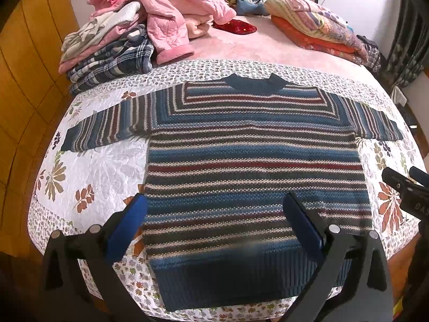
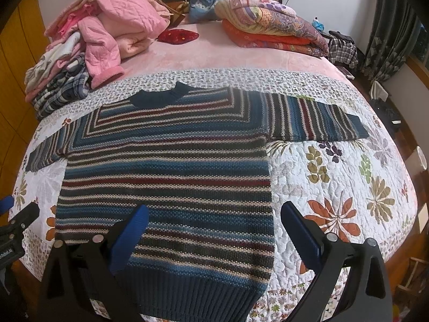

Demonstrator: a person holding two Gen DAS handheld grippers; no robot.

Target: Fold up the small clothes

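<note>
Floral quilt (image 1: pixel 88 166) covers bed; wooden wardrobe (image 1: pixel 24 80) beside.

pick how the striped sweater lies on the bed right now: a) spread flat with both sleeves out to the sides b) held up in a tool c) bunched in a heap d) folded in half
a: the striped sweater lies flat on the floral quilt, sleeves stretched sideways, and both the left tool and right tool are open and empty.

White letters "DAS" show on the right gripper (image 1: pixel 402 179), cut off at the edge
</note>
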